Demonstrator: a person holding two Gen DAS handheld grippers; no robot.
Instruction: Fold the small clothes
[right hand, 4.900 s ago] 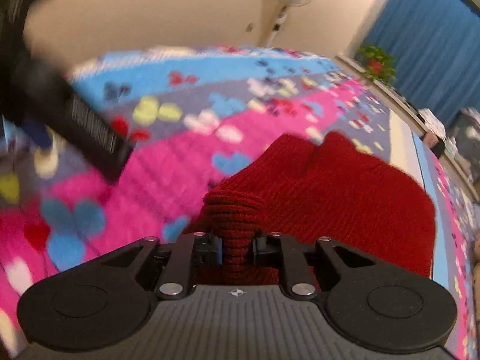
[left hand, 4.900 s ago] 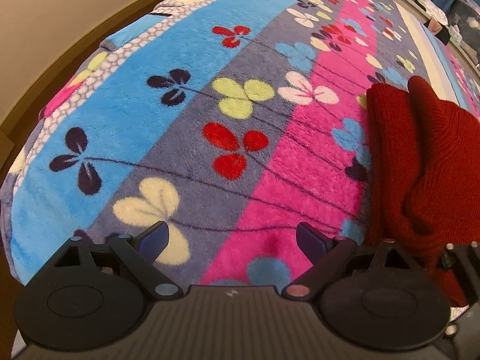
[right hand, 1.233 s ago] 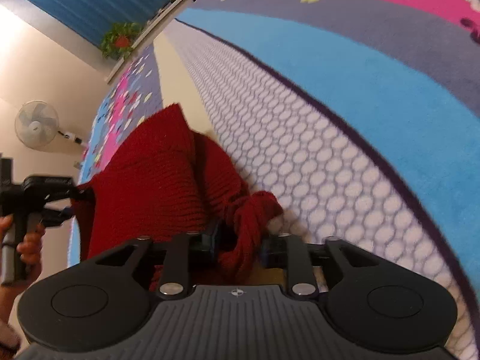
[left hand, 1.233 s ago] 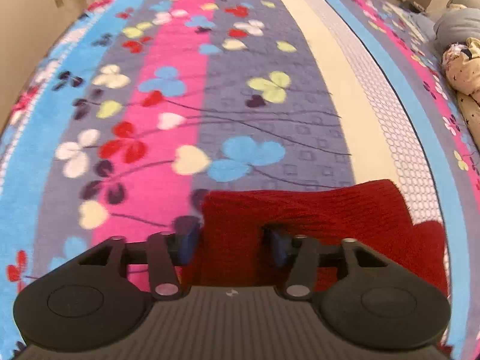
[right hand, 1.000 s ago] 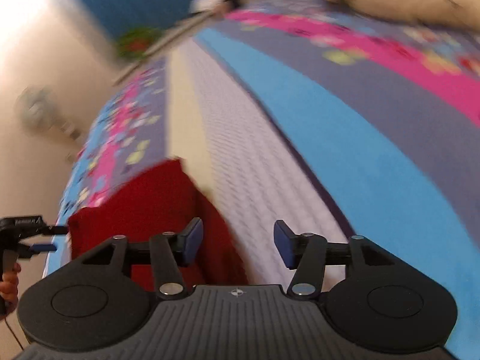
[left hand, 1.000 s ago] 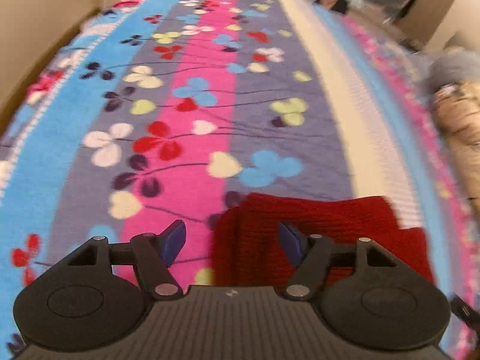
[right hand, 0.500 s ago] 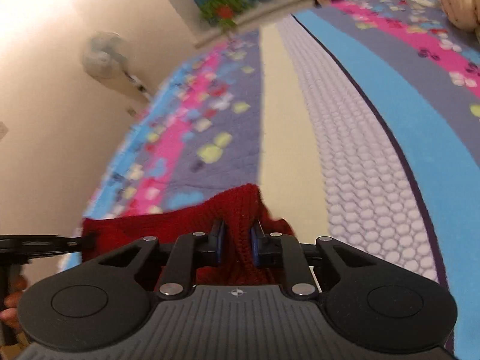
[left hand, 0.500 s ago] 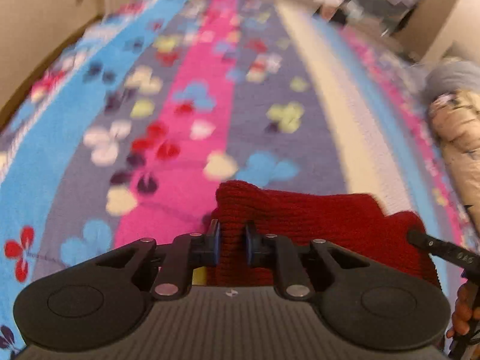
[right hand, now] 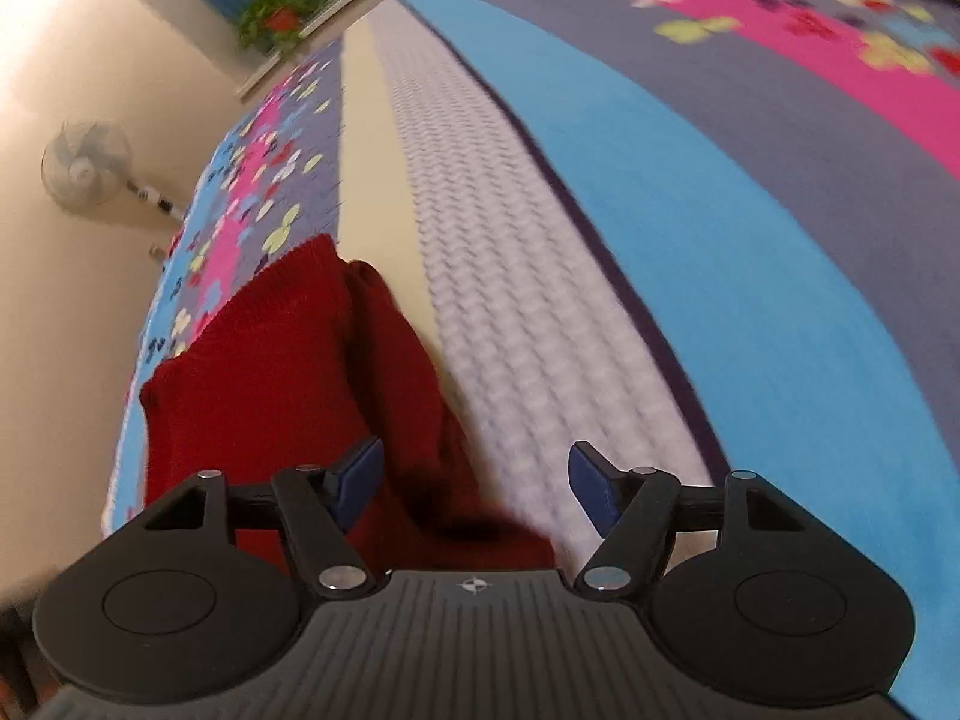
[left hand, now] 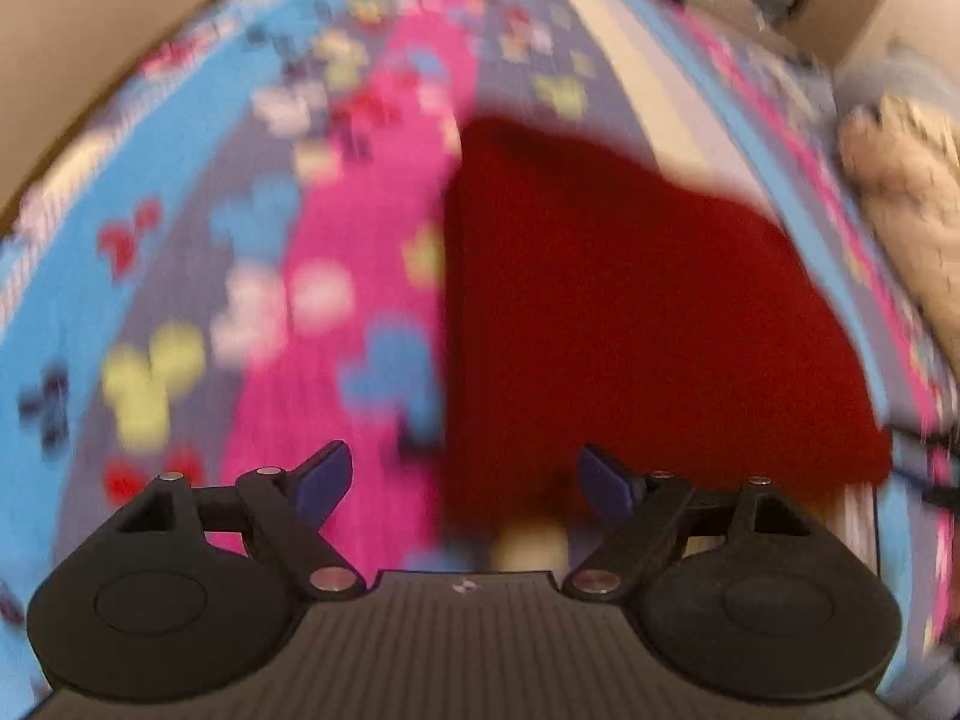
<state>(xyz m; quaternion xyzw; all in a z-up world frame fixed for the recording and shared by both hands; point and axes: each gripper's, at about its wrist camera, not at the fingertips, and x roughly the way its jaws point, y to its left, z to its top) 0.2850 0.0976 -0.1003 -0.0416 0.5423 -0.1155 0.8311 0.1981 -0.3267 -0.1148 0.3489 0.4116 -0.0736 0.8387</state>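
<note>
Your left gripper has its jaws spread wide and holds nothing. It hangs over the near edge of the red knit garment, which lies flat on the bed's striped flowered blanket. One blue fingertip sits over the pink stripe just left of the garment; the other is over the garment's near edge. This view is blurred, so the knit's texture and exact outline are hard to read.

Your right gripper also has its jaws spread apart, with nothing between them. Its left fingertip is over the red knit garment, and its right one is over the white honeycomb stripe beside it. In this view the garment shows as a broad flat panel, with a narrower lobe of the same knit along its right side, next to the cream stripe. Whether that lobe is a sleeve or a folded edge, you cannot tell from here.

Beyond the garment the striped flowered blanket runs on in bands of white, blue, grey and pink. Left of the garment, off the bed, a standing fan is against the wall, and a potted plant sits past the far end of the bed. In the left view, pale bedding is heaped to the right of the garment, well apart from it.
</note>
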